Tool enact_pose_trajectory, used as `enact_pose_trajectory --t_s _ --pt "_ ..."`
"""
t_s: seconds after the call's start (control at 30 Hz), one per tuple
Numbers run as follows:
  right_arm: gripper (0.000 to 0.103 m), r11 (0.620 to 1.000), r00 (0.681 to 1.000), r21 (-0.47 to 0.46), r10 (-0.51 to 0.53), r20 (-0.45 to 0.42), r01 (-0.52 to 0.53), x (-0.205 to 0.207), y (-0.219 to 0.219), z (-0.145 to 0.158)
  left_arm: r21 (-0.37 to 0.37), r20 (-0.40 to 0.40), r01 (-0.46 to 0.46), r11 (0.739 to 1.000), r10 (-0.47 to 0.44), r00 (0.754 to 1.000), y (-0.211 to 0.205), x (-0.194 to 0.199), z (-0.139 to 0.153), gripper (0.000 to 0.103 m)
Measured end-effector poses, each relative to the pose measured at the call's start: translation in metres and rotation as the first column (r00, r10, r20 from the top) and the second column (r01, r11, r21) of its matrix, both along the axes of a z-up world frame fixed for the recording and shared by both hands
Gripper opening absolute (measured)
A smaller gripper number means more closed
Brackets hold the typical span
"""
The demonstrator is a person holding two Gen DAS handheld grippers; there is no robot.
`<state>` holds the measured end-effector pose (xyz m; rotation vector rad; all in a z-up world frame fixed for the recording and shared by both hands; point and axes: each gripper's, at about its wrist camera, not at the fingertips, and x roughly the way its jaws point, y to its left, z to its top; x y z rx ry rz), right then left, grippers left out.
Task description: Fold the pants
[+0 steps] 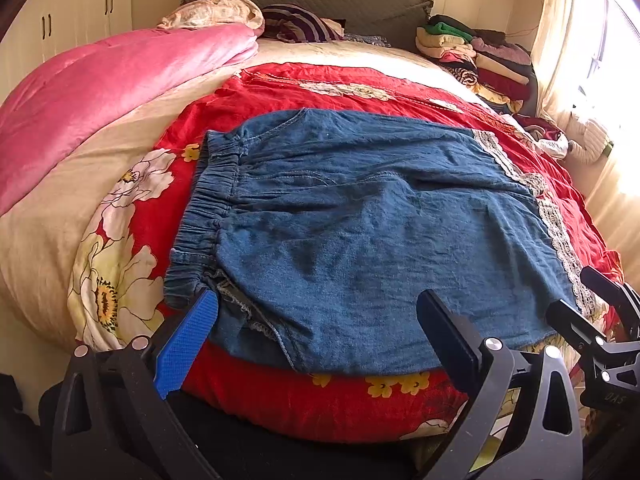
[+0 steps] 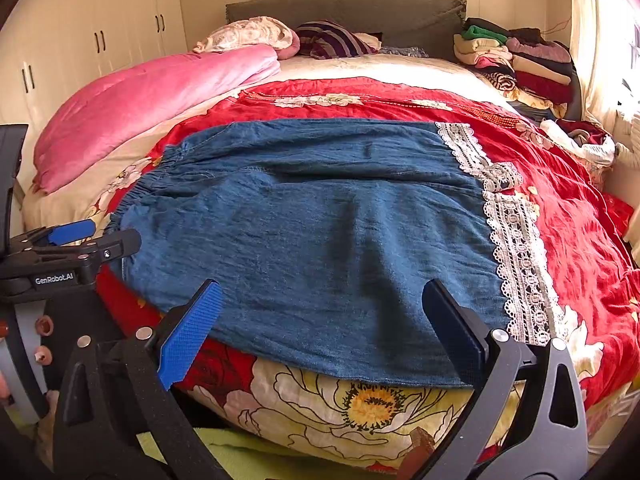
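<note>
Blue denim pants (image 1: 360,220) lie flat on the red floral quilt (image 1: 320,84), folded lengthwise, elastic waistband (image 1: 208,208) at the left and white lace hem (image 1: 556,224) at the right. My left gripper (image 1: 320,320) is open over the near edge at the waistband end. My right gripper (image 2: 324,320) is open over the near edge close to the lace hem (image 2: 516,248). The pants (image 2: 320,232) fill the right wrist view. The right gripper also shows in the left wrist view (image 1: 600,304), and the left gripper in the right wrist view (image 2: 92,236). Neither holds cloth.
A pink duvet (image 1: 112,92) lies at the left of the bed. Pillows (image 1: 224,12) sit by the headboard. A stack of folded clothes (image 1: 480,56) stands at the back right. White wardrobes (image 2: 80,40) are at the left, a curtained window (image 1: 592,60) at the right.
</note>
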<state>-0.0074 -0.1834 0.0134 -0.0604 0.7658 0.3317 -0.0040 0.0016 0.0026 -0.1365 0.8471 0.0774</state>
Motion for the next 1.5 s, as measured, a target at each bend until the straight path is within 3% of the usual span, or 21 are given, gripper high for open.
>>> enact_pose_trajectory --t_s 1.5 --pt "0.095 1.0 1.0 -0.005 0.019 0.005 -0.019 0.0038 0.006 0.0001 -0.003 0.004 -0.004 1.0 0.004 1.0 0.0037 0.0051 0.0032 0.099"
